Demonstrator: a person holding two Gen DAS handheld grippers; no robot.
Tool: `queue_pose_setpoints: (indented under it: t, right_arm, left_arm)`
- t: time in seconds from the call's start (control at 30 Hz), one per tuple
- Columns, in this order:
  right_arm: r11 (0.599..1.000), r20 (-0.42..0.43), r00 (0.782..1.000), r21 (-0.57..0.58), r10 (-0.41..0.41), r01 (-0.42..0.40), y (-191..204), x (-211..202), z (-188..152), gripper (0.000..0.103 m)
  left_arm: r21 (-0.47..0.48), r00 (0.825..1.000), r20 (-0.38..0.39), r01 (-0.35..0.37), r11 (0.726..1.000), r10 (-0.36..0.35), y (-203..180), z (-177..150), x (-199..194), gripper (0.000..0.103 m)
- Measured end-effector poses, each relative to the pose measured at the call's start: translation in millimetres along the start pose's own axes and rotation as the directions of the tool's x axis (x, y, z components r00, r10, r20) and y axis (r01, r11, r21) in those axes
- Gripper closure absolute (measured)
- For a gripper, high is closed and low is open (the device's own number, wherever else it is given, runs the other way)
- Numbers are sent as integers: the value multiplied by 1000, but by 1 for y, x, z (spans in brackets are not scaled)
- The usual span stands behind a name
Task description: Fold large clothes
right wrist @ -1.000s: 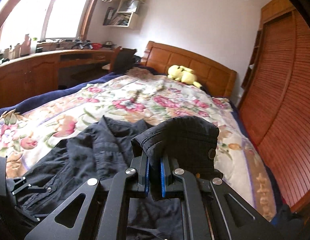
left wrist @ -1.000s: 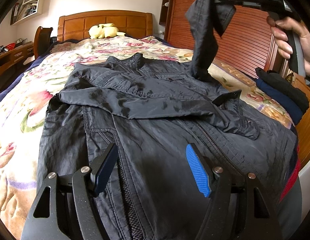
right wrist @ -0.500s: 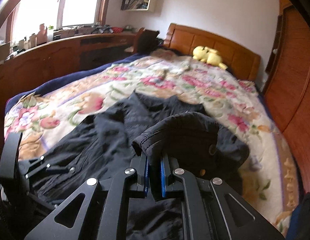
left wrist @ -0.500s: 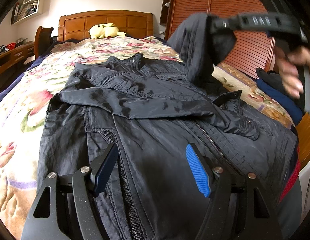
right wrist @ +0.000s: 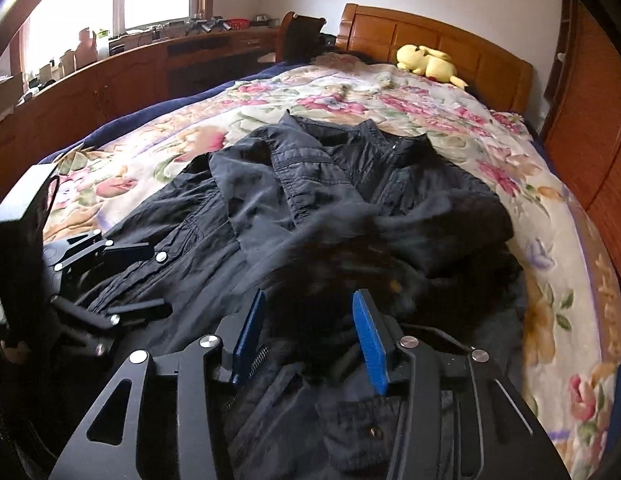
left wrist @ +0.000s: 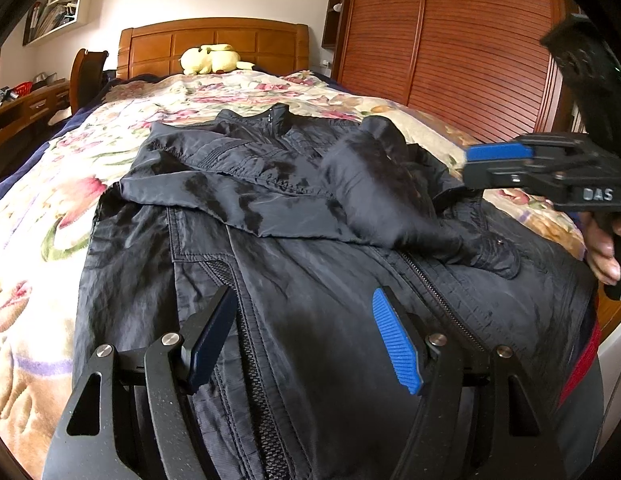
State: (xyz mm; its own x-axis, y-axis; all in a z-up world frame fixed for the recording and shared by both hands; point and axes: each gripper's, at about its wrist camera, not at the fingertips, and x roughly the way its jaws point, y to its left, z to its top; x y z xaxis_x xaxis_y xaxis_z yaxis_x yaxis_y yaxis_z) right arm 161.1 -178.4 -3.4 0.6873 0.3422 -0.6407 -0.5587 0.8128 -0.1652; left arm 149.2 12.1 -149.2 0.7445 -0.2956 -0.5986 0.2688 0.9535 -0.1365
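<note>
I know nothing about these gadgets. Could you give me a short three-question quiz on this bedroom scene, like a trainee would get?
1. True or false: the right gripper is clamped on the jacket sleeve.
2. Where does the yellow plush toy sit? A) at the headboard B) on the jacket C) on the desk
3. Fill in: the black jacket lies on a ______-patterned bedspread.

Key:
1. False. Its jaws have just been opening, and the sleeve lies loose across the jacket's chest.
2. A
3. floral (flower)
</note>
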Motion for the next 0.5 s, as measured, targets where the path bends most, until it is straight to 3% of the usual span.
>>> queue_pose_setpoints:
  t: [0.17,0.5]
  right_arm:
    - [998,15,999,44,-44,44,-18,-5,-12,55]
    - [959,-93,984,227,-154,171,-63,43,-61,55]
  left_arm:
    - [4,1000,-3,-9,1000,9,-2,0,1,31]
    - [16,1000,-14,-25,1000,26,-4,0,2,31]
